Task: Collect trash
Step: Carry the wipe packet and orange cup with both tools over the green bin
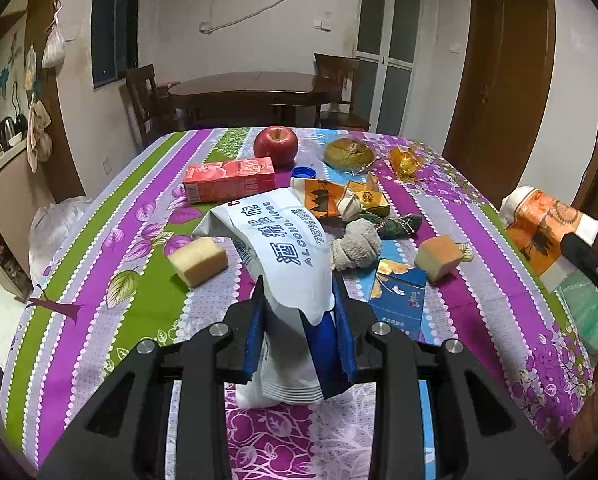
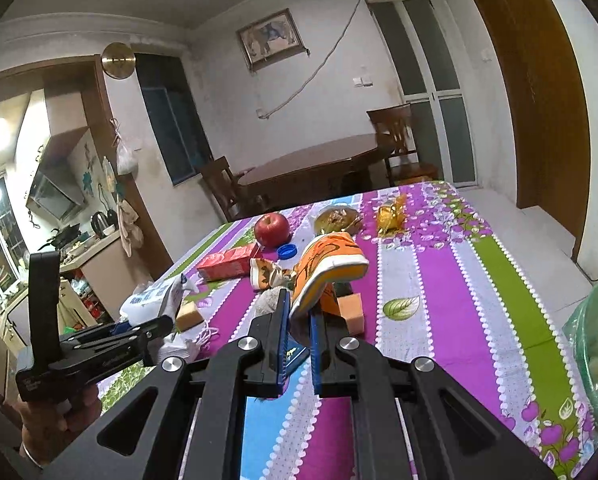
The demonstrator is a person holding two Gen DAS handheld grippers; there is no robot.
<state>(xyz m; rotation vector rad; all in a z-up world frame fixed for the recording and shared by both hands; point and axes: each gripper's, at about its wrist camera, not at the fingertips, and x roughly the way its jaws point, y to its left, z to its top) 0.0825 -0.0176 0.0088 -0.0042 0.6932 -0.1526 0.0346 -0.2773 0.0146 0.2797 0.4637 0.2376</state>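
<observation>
My left gripper (image 1: 299,300) is shut on a white alcohol-wipes pack (image 1: 275,236), which arches forward above the tablecloth. The right wrist view shows that gripper (image 2: 159,324) at the left, a hand under it, the pack (image 2: 155,300) in its jaws. My right gripper (image 2: 301,308) is shut on a crushed orange paper cup (image 2: 327,264), held above the table. In the left wrist view that cup (image 1: 539,228) hangs at the right edge. More litter lies mid-table: another crushed orange cup (image 1: 323,198), a yellow wrapper (image 1: 373,196), a blue bottle cap (image 1: 303,171).
On the striped tablecloth (image 1: 99,280) lie an apple (image 1: 275,146), a red juice box (image 1: 229,180), wrapped bread (image 1: 349,152), a golden wrapper (image 1: 405,160), two sponges (image 1: 198,255) (image 1: 439,256), a grey cloth ball (image 1: 355,248) and a blue packet (image 1: 399,300). A green bag (image 2: 595,344) sits at the right edge.
</observation>
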